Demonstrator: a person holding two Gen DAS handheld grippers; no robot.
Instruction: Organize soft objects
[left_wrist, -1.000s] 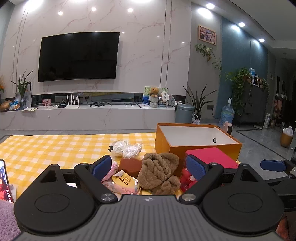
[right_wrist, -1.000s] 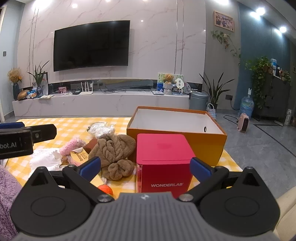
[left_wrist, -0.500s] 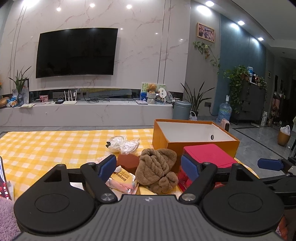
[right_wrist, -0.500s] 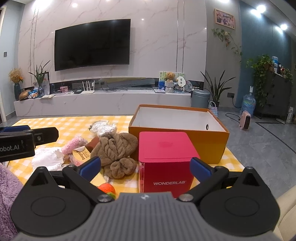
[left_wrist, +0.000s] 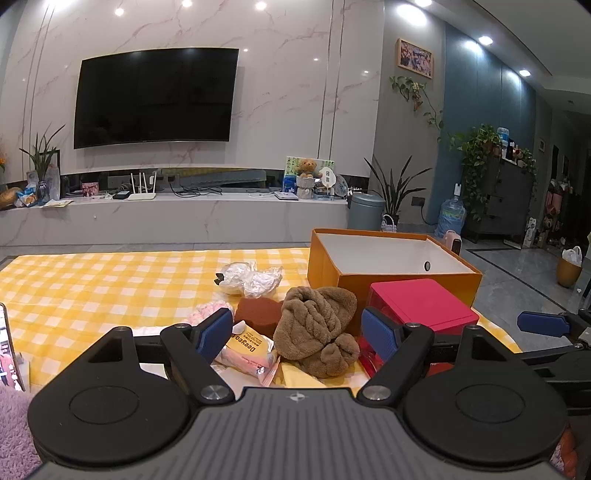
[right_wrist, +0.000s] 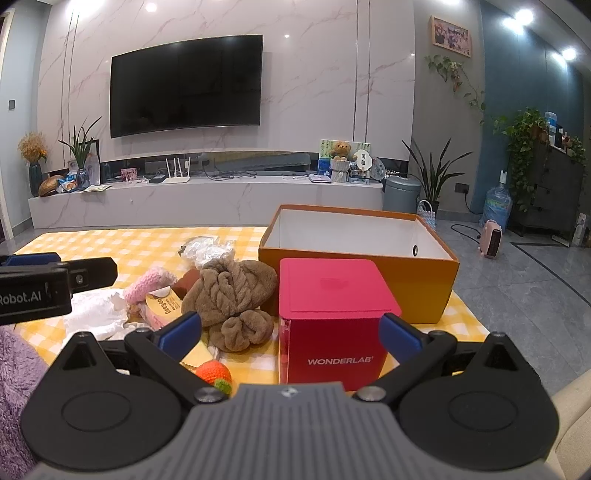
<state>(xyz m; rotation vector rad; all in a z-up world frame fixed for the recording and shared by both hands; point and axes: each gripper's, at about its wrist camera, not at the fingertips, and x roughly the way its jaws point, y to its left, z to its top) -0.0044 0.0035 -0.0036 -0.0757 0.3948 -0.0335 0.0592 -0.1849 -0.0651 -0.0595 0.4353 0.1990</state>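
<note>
Left gripper (left_wrist: 297, 330) jaws wide apart, nothing btw them, touching nothing. Right gripper (right_wrist: 291, 334) also wide, empty. Brown plush towel (left_wrist: 317, 328) lies on checkered cloth (left_wrist: 92, 280), beside orange box (left_wrist: 391, 273).

Your left gripper (left_wrist: 297, 334) has a ribbed grey housing with a small white emblem at its centre, two black arms with round embossed discs, silver screws at the pivots, and blue pads (left_wrist: 213, 329) on the fingers. Your right gripper (right_wrist: 290, 334) is built the same; at its frame's left edge, the other gripper's black side reads "Robot.AI" in white.
</note>
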